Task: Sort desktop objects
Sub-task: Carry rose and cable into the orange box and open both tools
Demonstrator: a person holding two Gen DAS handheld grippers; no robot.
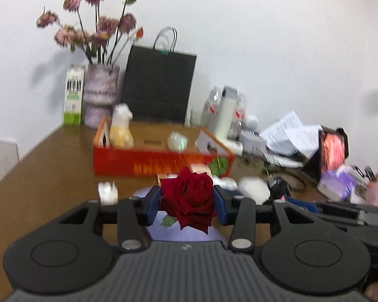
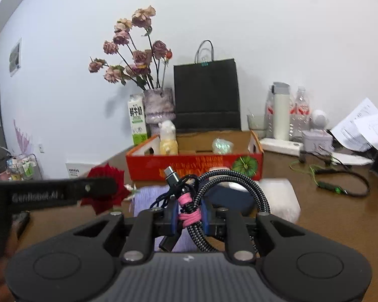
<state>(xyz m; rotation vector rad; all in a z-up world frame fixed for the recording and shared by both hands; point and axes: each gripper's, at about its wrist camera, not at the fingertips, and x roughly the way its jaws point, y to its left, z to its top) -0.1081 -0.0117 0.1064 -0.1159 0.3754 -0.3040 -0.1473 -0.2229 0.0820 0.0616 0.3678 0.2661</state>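
Note:
My left gripper (image 1: 187,205) is shut on a dark red rose (image 1: 189,198) and holds it above the brown desk, in front of the red cardboard box (image 1: 161,162). The rose also shows at the left of the right wrist view (image 2: 105,188), beside the left gripper's arm. My right gripper (image 2: 190,216) is shut on a coiled braided cable bundle (image 2: 214,188) tied with a pink band, also in front of the red box (image 2: 194,166). The box holds a yellow-white toy (image 2: 167,138) and a pale crumpled object (image 2: 221,146).
A vase of dried flowers (image 2: 158,105), a milk carton (image 2: 137,118) and a black paper bag (image 2: 206,95) stand behind the box. Bottles, papers and black and green cables (image 2: 340,181) clutter the right. A lilac sheet (image 2: 151,198) and a white packet (image 2: 279,196) lie below the grippers.

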